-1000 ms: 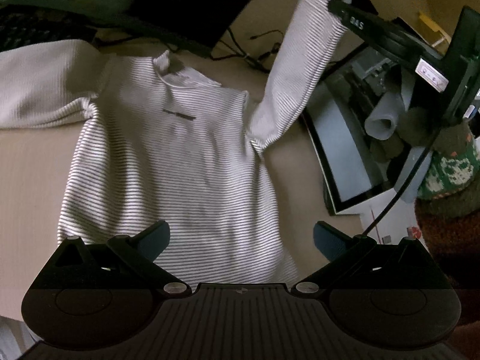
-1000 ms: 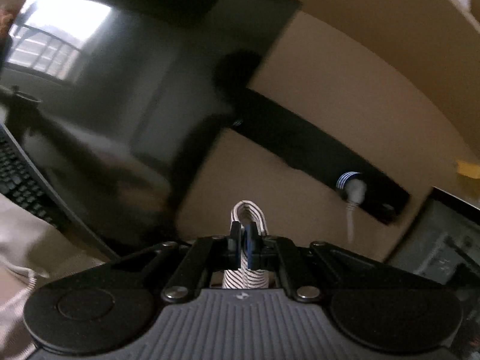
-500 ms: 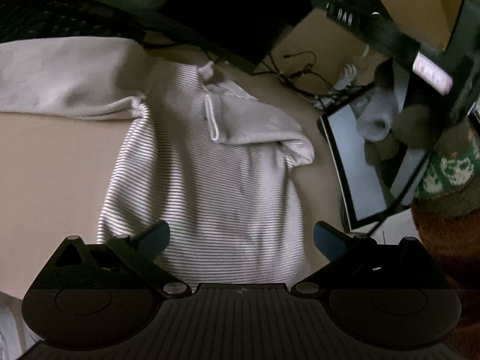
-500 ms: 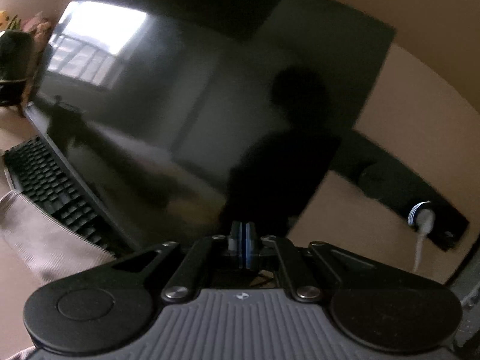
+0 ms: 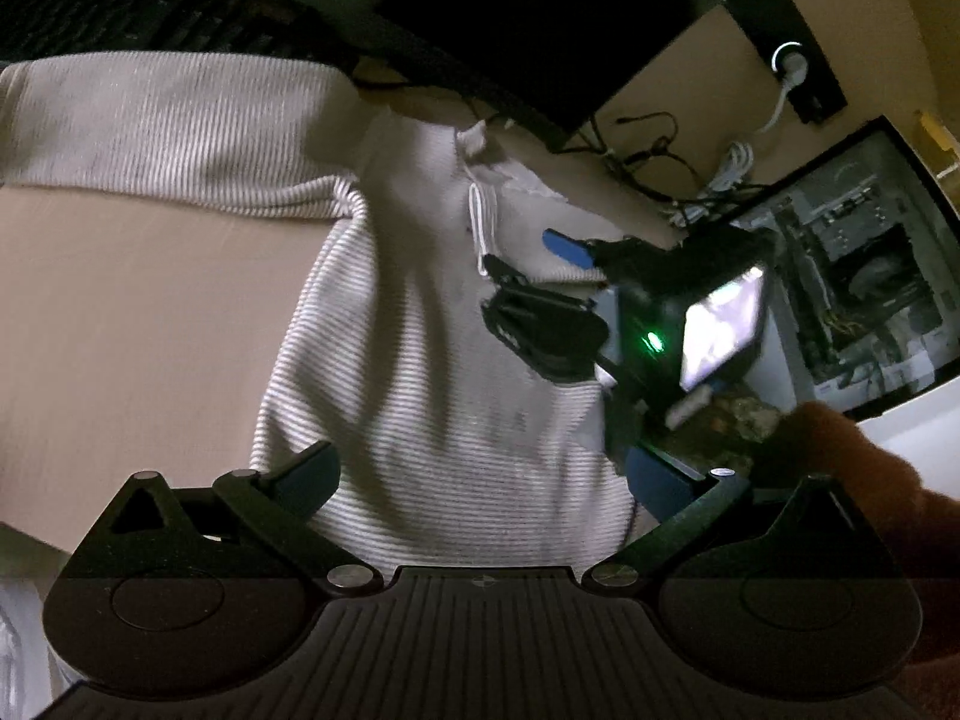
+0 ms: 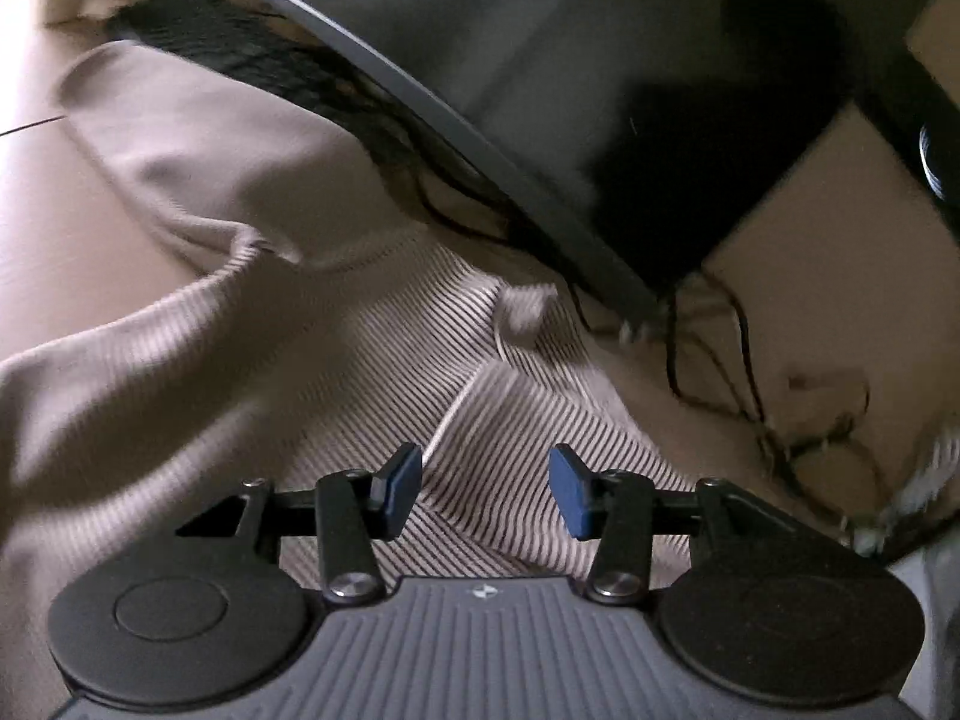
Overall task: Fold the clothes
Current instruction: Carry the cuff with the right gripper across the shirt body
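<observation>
Desk surface (image 5: 138,312), pale and tan, carried the whole scene, with a dark monitor (image 6: 600,90) and keyboard (image 5: 120,6) along its far edge. Spread flat on it lay the striped long-sleeved shirt (image 5: 432,420), its long axis running from the hem near the left wrist camera up to the collar (image 5: 474,144) by the monitor, so the neck pointed away from the person. One sleeve (image 5: 168,126) stretched out sideways to the left, across that axis; the other sleeve (image 6: 540,420) lay folded inward over the chest, its cuff edge running diagonally. The right gripper (image 6: 485,489) sat low over that folded sleeve with its jaws opening, blue pads clear of the cloth and nothing pinched between them. The left gripper (image 5: 480,480) hovered above the hem, jaws spread wide and empty. Tangled cables (image 6: 780,408) trailed beside the shirt's right shoulder.
</observation>
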